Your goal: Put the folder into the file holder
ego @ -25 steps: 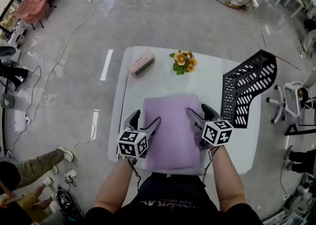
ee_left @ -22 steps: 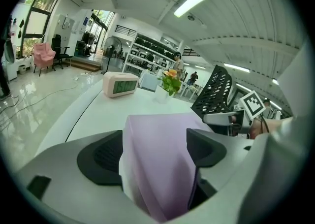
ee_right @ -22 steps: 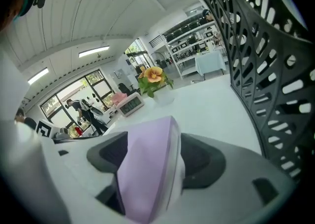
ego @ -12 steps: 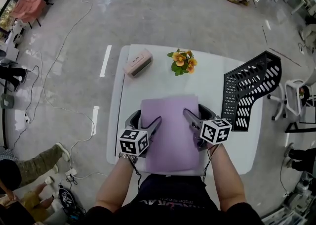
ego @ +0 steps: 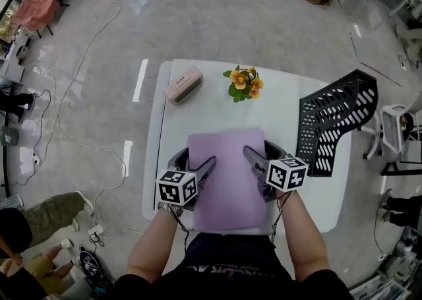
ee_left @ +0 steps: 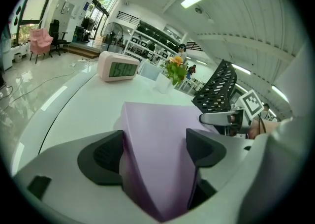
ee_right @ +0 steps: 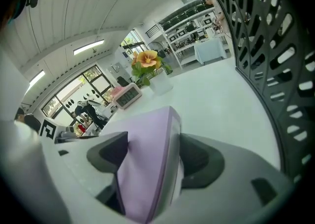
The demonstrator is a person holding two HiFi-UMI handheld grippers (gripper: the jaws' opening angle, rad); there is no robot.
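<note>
A lilac folder (ego: 227,177) is held flat above the near half of the white table (ego: 290,104). My left gripper (ego: 192,165) is shut on the folder's left edge (ee_left: 147,169), and my right gripper (ego: 260,160) is shut on its right edge (ee_right: 147,169). The black perforated file holder (ego: 330,120) stands at the table's right edge, to the right of my right gripper; its mesh wall (ee_right: 275,55) fills the right side of the right gripper view.
A pink digital clock (ego: 184,84) sits at the table's far left. A small vase of orange flowers (ego: 242,83) stands at the far middle. Cables run over the floor on the left, and an office chair (ego: 395,134) stands beyond the holder.
Both grippers and the folder have come up a little off the table; the folder's far edge has lifted slightly. Both grips are unchanged.
</note>
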